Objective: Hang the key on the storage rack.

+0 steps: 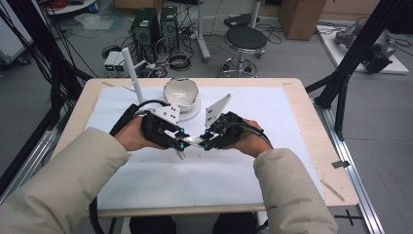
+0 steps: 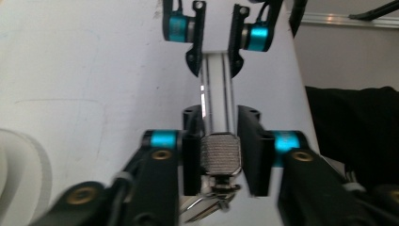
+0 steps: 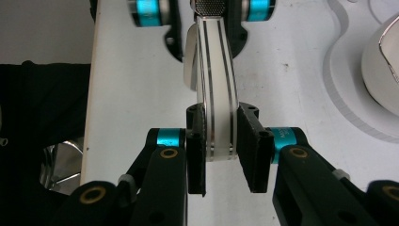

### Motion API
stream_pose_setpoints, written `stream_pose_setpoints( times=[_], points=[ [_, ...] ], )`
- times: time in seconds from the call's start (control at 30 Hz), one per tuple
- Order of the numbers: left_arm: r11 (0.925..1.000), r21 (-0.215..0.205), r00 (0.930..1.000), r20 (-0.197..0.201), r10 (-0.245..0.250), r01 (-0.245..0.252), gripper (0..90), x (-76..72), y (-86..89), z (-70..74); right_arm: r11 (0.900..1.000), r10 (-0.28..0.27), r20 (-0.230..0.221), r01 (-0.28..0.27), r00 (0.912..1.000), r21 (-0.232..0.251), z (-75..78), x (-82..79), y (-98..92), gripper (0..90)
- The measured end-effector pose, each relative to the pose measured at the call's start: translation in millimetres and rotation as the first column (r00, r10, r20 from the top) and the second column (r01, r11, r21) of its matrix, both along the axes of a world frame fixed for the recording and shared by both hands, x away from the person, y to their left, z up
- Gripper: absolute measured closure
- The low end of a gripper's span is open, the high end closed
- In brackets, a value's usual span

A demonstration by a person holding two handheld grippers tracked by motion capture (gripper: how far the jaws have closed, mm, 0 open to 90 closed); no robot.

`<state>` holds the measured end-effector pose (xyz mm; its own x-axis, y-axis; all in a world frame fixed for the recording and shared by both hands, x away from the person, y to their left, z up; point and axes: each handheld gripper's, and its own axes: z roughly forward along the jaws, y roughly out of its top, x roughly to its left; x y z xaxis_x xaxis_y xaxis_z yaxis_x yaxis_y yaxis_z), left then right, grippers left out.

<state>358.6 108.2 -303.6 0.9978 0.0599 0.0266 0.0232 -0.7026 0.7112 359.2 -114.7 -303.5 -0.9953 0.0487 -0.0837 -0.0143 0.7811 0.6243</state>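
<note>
A slim silver metal tool [image 1: 194,141] with a knurled end is held just above the white mat, between both grippers, near the table's middle. My left gripper [image 1: 181,144] is shut on the knurled end [image 2: 220,155]; a small ring hangs below it. My right gripper [image 1: 207,143] is shut on the other end of the curved polished strip [image 3: 214,70]. The two grippers face each other tip to tip. In the left gripper view, my left gripper [image 2: 220,115] grips the tool [image 2: 217,89] and the right gripper [image 2: 215,61] faces it. The right gripper view shows my right gripper [image 3: 220,113] and the left gripper [image 3: 207,9] beyond.
A white bowl [image 1: 180,92] sits tilted on a round white base [image 1: 192,113] just behind the grippers. A white upright rod [image 1: 132,73] stands at the back left. A white mat [image 1: 272,126] covers the wooden table [image 1: 311,122]. A stool [image 1: 246,39] and computers stand beyond.
</note>
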Motion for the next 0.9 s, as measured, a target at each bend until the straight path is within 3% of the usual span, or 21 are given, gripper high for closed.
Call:
stream_pose_setpoints(
  times=[0.2, 0.43, 0.5, 0.57, 0.63, 0.7, 0.77, 0.8, 0.83, 0.87, 0.9],
  points=[
    [0.9999, 0.003, 0.9998, 0.017, -0.010, 0.010, 74.0, 0.2, 0.2, -0.8, 1.000, 0.007, -0.002, -0.007, 1.0000, -0.002, -1.0, 1.0, 0.5, 74.6],
    [1.0000, 0.004, 1.0000, 0.001, -0.006, 0.006, 74.2, 1.5, 1.4, -0.4, 1.000, 0.005, -0.015, -0.005, 0.9999, 0.006, -2.5, 2.5, 0.7, 74.3],
    [1.0000, 0.002, 0.9999, 0.008, -0.006, 0.006, 74.2, 2.1, 2.8, 0.6, 1.000, 0.002, -0.034, -0.001, 0.9994, 0.026, -3.4, 3.8, -0.8, 70.6],
    [0.9999, -0.009, 0.9998, 0.016, 0.008, -0.008, 74.2, 3.1, 5.3, 1.0, 0.996, -0.013, -0.050, 0.017, 0.9986, 0.092, -4.5, 5.4, -5.2, 45.4],
    [0.9991, -0.034, 0.9995, 0.016, 0.026, -0.025, 74.2, 4.3, 9.4, 1.8, 0.984, -0.061, -0.063, 0.071, 0.9961, 0.166, -5.8, 8.4, -11.0, 24.7],
    [0.9971, -0.067, 0.9992, 0.013, 0.039, -0.038, 74.2, 6.5, 14.9, 2.8, 0.970, -0.122, -0.051, 0.130, 0.9913, 0.205, -6.9, 9.3, -16.6, 7.4],
    [0.9935, -0.096, 0.9980, 0.010, 0.062, -0.061, 74.1, 8.1, 22.1, 3.7, 0.955, -0.159, -0.043, 0.165, 0.9863, 0.247, -7.1, 10.8, -25.0, 3.6],
    [0.9932, -0.096, 0.9976, 0.013, 0.067, -0.066, 74.2, 9.7, 26.2, 4.9, 0.932, -0.200, -0.038, 0.202, 0.9791, 0.300, -7.5, 11.8, -35.0, 0.6],
    [0.9915, -0.105, 0.9967, 0.017, 0.079, -0.077, 74.2, 10.6, 30.4, 5.8, 0.932, -0.200, -0.038, 0.202, 0.9791, 0.300, -7.5, 11.8, -35.0, 0.6],
    [0.9886, -0.121, 0.9956, 0.017, 0.092, -0.089, 74.2, 11.9, 35.0, 7.0, 0.911, -0.234, -0.041, 0.234, 0.9714, 0.340, -7.6, 11.2, -46.4, 0.6],
    [0.9850, -0.143, 0.9950, 0.012, 0.099, -0.096, 74.2, 13.3, 40.3, 8.1, 0.911, -0.234, -0.041, 0.234, 0.9714, 0.340, -7.6, 11.2, -46.4, 0.6]
  ],
)
